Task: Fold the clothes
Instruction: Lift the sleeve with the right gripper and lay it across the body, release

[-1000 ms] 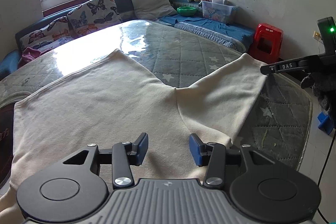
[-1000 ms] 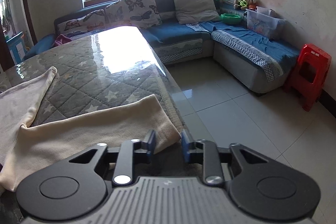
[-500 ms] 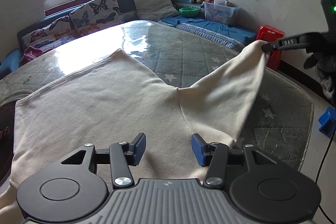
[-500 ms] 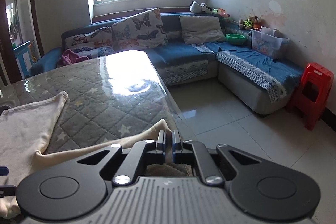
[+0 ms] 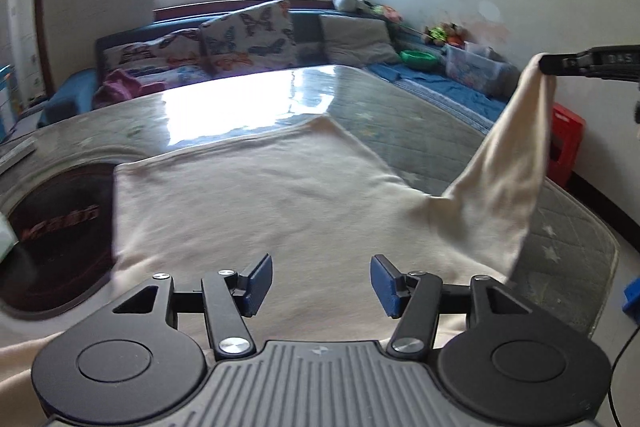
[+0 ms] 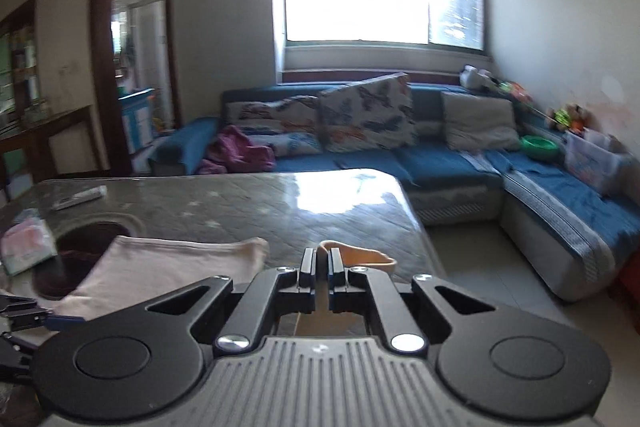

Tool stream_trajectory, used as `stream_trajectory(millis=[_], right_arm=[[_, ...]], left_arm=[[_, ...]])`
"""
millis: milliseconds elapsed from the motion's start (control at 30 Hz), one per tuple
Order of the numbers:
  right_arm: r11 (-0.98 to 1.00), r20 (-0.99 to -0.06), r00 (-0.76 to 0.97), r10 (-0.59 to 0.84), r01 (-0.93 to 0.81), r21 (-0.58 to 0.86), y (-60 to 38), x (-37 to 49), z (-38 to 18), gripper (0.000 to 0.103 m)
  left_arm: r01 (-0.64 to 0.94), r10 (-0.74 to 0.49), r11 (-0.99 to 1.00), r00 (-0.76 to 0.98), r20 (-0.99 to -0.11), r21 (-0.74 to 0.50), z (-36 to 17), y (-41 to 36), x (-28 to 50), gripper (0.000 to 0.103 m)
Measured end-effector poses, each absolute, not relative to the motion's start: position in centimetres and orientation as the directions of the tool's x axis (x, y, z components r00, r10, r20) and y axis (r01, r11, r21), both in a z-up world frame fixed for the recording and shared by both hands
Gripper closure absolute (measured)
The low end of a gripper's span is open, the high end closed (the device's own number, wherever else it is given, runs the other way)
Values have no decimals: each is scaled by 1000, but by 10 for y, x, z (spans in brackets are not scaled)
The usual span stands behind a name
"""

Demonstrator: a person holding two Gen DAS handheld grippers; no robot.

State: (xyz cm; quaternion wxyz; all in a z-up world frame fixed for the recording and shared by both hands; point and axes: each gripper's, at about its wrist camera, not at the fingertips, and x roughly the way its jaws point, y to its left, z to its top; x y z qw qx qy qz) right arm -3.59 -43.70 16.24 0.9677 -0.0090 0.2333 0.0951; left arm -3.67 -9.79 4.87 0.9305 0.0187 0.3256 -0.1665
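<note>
The right gripper (image 6: 321, 263) is seen clamped on the end of one sleeve (image 5: 504, 163), which is held lifted off the table (image 5: 420, 115) and hangs as a taut slanted band down to the body of the cream garment (image 5: 256, 199). The left gripper (image 5: 321, 281) is held low over the near hem with its blue pads wide apart and nothing between them.

The garment is spread flat across the quilted, glass-topped table, its far corner lying near the bright glare of the window. The step in hand is judged to be the first sleeve fold: the raised sleeve is probably meant to be carried inward and laid across the body. For that, the grip must be kept closed until the cuff is over the cloth, and the left gripper may be needed to pin the body so that it is not dragged along.

A blue sofa (image 6: 440, 163) with butterfly cushions (image 6: 366, 117) is ranged behind the table, and a red stool (image 5: 564, 143) is set by the wall, well apart from the work. A dark round inset (image 5: 60, 239) in the table top is partly covered by the garment's left edge. A tissue pack (image 6: 26, 245) and a remote (image 6: 80, 197) are left on the far side, clear of the folding path; nothing is seen in the sleeve's way.
</note>
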Motion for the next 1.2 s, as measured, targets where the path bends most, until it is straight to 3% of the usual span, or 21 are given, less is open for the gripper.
stream_trajectory(millis=[200,533,800,1033,1100,1200], right_arm=[[921,-442,827,347,-389,-6,-364,-35,175,98],[764,-553,632,543,-645,14,-255,-41,126,98],[636,-644,469,604,-771,35,-207,-59,78,96],[645,-628,484,610,-764,38,-225,-67,83,92],[663,-625,504,597,-748,29,-237,-68,86,81],[709,-635,547,546,-705,1,-262,-69,87,78]], left_arm=[[203,-221,974,777,-589,-97,56,-49,-50,44],[79,-131,990,793,-595,-113,52,-2,-73,43],[63,-124,991,790,-601,-122,47,2,-76,43],[97,-148,988,784,-603,-117,48,-8,-73,44],[128,-174,985,779,-602,-119,49,-16,-72,44],[182,-217,976,767,-604,-120,47,-29,-70,48]])
